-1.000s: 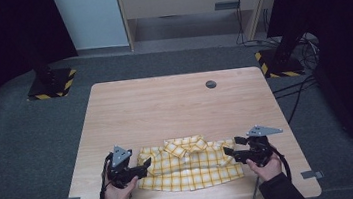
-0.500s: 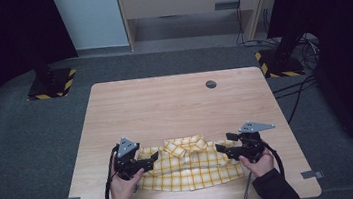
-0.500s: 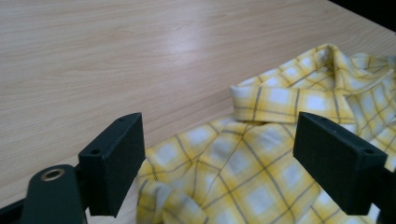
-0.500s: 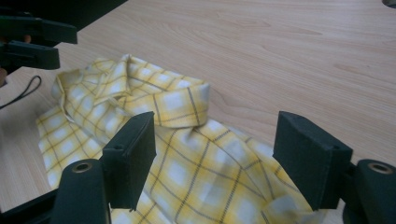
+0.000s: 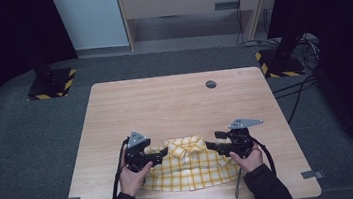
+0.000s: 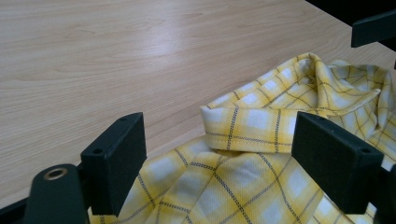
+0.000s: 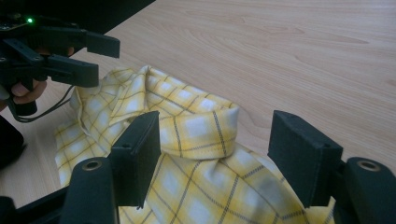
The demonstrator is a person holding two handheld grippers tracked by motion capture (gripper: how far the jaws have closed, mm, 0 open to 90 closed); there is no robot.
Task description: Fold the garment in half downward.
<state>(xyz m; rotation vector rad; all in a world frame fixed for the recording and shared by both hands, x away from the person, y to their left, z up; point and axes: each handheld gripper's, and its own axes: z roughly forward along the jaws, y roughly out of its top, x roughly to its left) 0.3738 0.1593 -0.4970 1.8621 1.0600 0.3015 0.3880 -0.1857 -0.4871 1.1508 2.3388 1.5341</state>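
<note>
Yellow plaid shirt on the counter; a folded sleeve edge lies between each gripper's released fingers, left and right, the right's just closing.

Sleeves: dark, probably black, seen at both wrists in the high view.
Left gripper: black body, grey three-cornered plate on top, black cable trailing down.
Right gripper: black body, grey plate, black cable.
Jaw pads: flat black blocks, a small hole in each.
Jaw bases: rounded, with a brass-coloured screw ring.
</note>
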